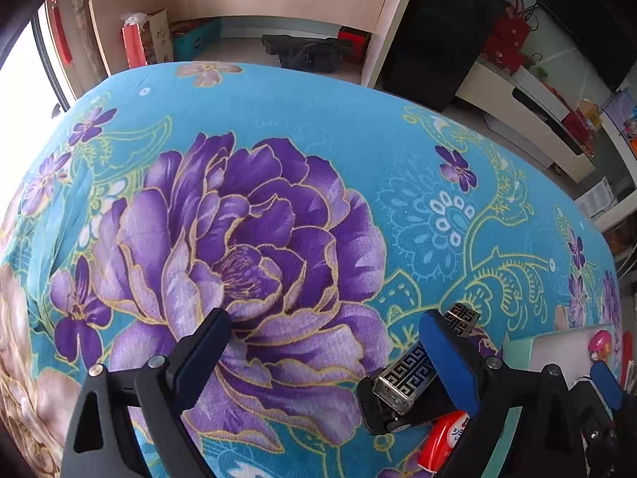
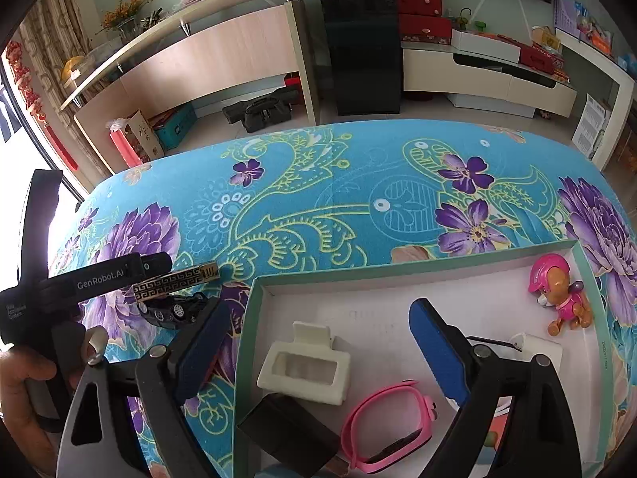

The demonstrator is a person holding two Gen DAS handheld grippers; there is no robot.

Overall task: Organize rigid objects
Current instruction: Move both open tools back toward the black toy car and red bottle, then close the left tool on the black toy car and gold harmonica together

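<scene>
Two views. Left wrist: left hand-held gripper [image 1: 324,332] spread, grasping nothing; patterned lighter [image 1: 414,370] just right of it on the table [image 1: 318,119], long axis diagonal. Right wrist: right hand-held gripper [image 2: 318,326] released above the box [image 2: 418,257]; lighter [image 2: 175,281] lies left, nearer the left hand.

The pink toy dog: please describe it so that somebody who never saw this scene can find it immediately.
Find the shallow box with a green rim and white floor on the floral blue cloth. The toy dog stands in its far right corner, apart from the cream clip and pink watch. It is the only figure: brown face, pink helmet and suit.
</scene>
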